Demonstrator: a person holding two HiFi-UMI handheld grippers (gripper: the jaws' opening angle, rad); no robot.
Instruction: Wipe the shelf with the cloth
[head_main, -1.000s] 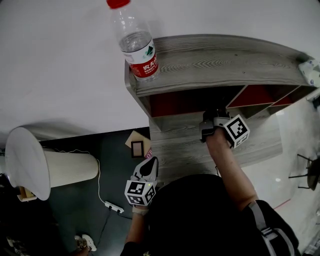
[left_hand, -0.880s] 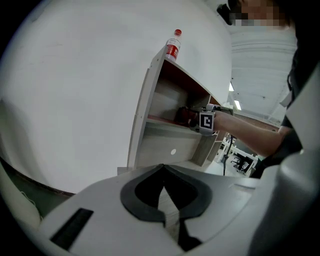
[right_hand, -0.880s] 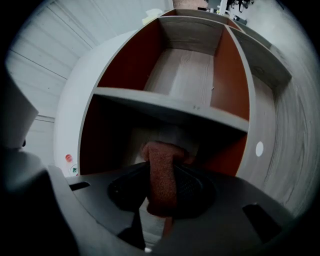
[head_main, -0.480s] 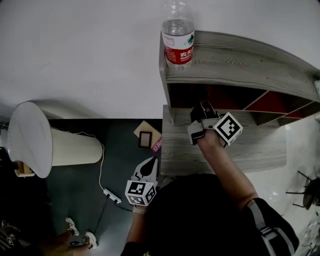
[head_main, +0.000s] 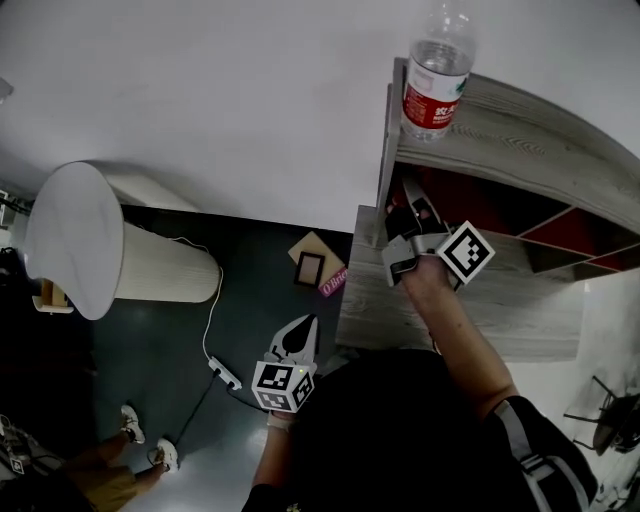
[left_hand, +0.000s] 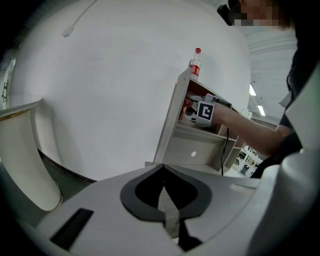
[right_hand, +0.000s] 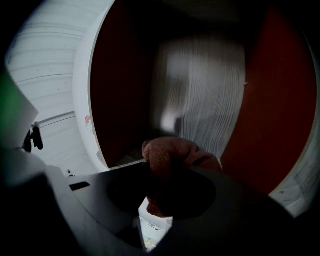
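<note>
Bunched, fuzzy reddish-brown cloth (right_hand: 170, 152) gripped by fingers of right gripper (right_hand: 174, 175) inside shelf (head_main: 505, 312); left gripper (left_hand: 162, 171) fingers closed, empty

A water bottle (head_main: 433, 85) stands upright at the nine o'clock end of the grey wooden shelf (head_main: 520, 130) top board. On the dark floor (head_main: 130, 360), toward the shelf's eight o'clock, lie a power strip (head_main: 226, 374) and a small frame (head_main: 309, 268).
</note>
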